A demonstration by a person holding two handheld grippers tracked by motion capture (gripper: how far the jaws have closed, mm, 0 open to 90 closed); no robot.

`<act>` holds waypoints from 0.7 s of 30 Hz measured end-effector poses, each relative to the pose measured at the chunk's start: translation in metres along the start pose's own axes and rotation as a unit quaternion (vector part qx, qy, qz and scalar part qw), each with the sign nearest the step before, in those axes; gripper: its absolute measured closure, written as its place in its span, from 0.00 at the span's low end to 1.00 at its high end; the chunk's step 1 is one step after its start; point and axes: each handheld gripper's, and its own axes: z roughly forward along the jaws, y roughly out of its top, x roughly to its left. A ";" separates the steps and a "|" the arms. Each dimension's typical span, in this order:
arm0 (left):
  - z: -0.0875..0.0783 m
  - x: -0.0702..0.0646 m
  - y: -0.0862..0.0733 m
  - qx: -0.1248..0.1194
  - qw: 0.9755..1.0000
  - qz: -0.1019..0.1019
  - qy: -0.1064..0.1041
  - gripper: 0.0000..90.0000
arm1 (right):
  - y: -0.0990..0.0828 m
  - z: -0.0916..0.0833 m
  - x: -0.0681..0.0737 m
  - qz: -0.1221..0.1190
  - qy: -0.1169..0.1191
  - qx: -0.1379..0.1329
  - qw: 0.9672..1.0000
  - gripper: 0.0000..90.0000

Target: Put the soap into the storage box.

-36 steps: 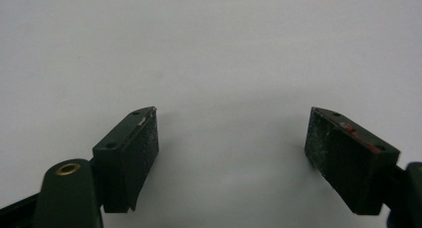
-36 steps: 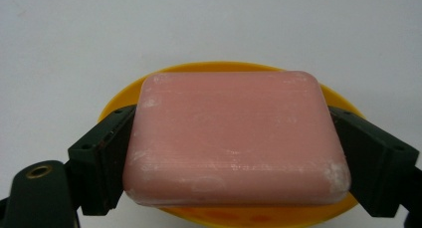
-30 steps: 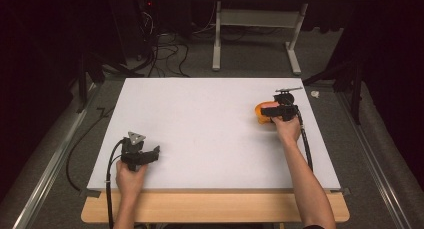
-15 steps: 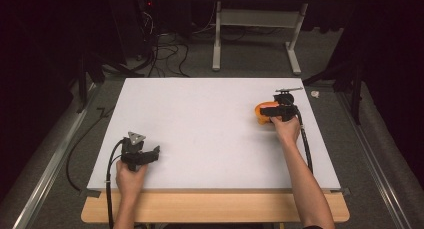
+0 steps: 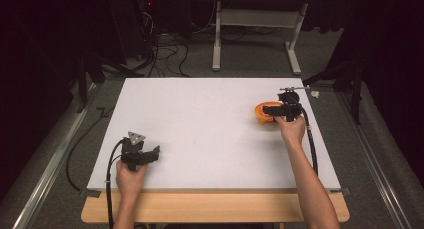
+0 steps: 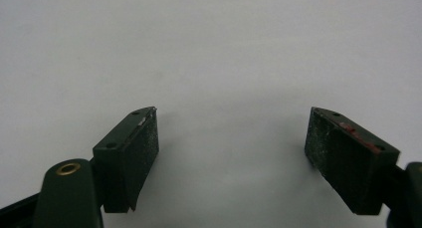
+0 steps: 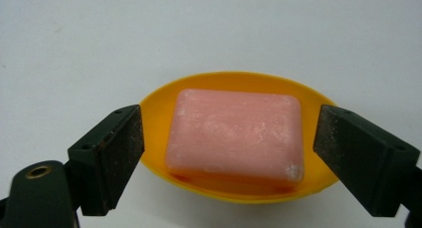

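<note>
Where jaws gape: soap [image 7: 235,133] in dish [image 7: 157,108]

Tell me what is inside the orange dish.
A pink bar of soap lies flat in the orange dish, filling most of it. The dish floor under the bar is covered, so anything beneath it cannot be seen.

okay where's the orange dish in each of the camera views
High view: dish at the table's right side, just left of the right gripper.
Right gripper view: dish at centre between the open jaws, holding a pink soap.
Left gripper view: not in it.
Shared landmark: the white tabletop.
</note>
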 end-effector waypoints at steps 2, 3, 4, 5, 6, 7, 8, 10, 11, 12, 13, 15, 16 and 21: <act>0.000 0.000 0.000 0.000 1.000 0.000 0.001 0.24 | -0.001 -0.004 0.001 -0.006 0.004 -0.007 1.000 0.15; 0.000 0.000 0.000 0.000 1.000 0.001 0.001 0.24 | -0.003 -0.008 0.001 -0.006 0.015 -0.018 1.000 0.16; 0.000 0.000 0.000 0.000 1.000 0.001 0.001 0.24 | -0.003 -0.008 0.001 -0.006 0.015 -0.018 1.000 0.16; 0.000 0.000 0.000 0.000 1.000 0.000 0.000 0.24 | -0.006 -0.011 0.000 -0.008 0.017 -0.021 1.000 0.16; 0.000 0.000 0.000 0.000 1.000 0.000 0.000 0.24 | -0.007 -0.012 0.000 -0.008 0.017 -0.023 1.000 0.16; 0.000 0.000 0.000 0.000 1.000 0.000 0.000 0.24 | -0.008 -0.013 0.000 -0.008 0.018 -0.020 1.000 0.16; 0.000 0.000 0.000 0.000 1.000 0.000 0.000 0.24 | -0.008 -0.013 0.000 -0.008 0.018 -0.020 1.000 0.16; 0.000 0.000 0.000 0.000 1.000 0.000 0.000 0.24 | -0.009 -0.017 0.000 -0.014 0.016 -0.023 1.000 0.16; 0.000 0.000 0.000 0.000 1.000 0.000 0.001 0.24 | -0.010 -0.021 0.000 -0.016 0.019 -0.032 0.999 0.16; 0.000 0.000 0.000 0.000 1.000 0.000 0.001 0.24 | -0.011 -0.023 0.000 -0.016 0.021 -0.034 0.999 0.16; 0.000 0.000 0.000 -0.001 1.000 0.000 0.001 0.24 | -0.013 -0.025 -0.001 -0.017 0.022 -0.036 0.999 0.16; 0.000 0.000 0.000 -0.001 1.000 0.000 0.001 0.24 | -0.015 -0.028 -0.002 -0.017 0.022 -0.039 0.999 0.16; 0.000 0.000 0.000 0.000 1.000 0.001 0.001 0.24 | -0.016 -0.030 -0.003 -0.018 0.021 -0.041 0.999 0.16; 0.000 0.000 0.000 0.000 1.000 0.001 0.000 0.24 | -0.019 -0.037 -0.006 -0.017 0.025 -0.044 0.999 0.16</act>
